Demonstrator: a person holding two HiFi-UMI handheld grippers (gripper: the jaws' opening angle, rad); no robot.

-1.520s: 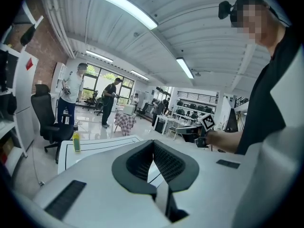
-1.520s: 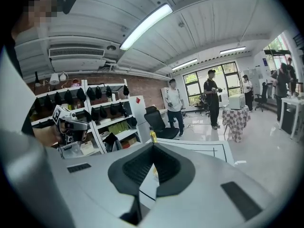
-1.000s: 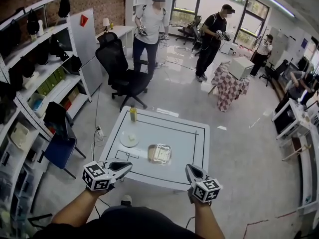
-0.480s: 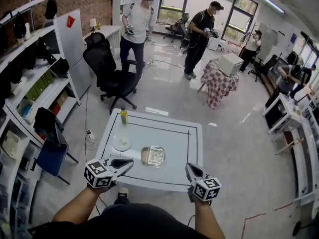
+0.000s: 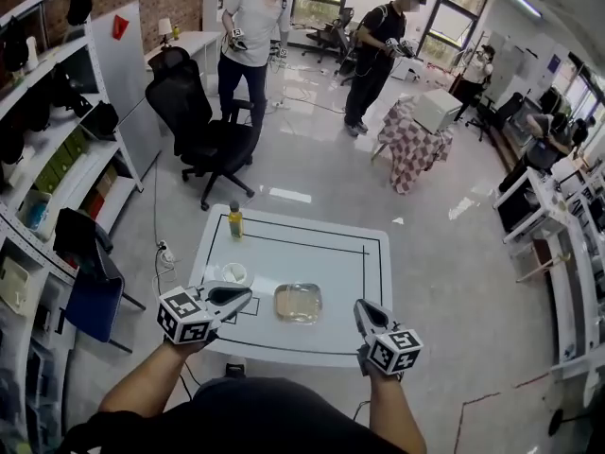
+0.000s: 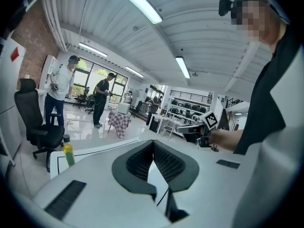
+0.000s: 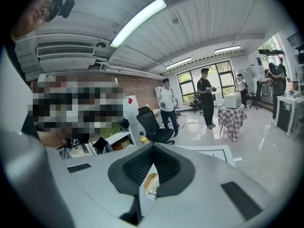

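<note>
We reach both forearms out from the bottom of the head view, with the left gripper (image 5: 244,296) angled inward and the right gripper (image 5: 362,308) aimed ahead, both at the near edge of the white counter (image 5: 345,268). Each pair of fingers is pressed together with nothing between them. The square glass dish (image 5: 298,303) sits on the counter just ahead, between the two pairs of fingers. A white saucer (image 5: 233,274) lies just beyond the left fingers, and a bottle of yellow drink (image 5: 234,221) stands well ahead of them at the far corner. The cubes show black-and-white square markers. We find the bottle's label too small to read, and what lies on the saucer is unclear
</note>
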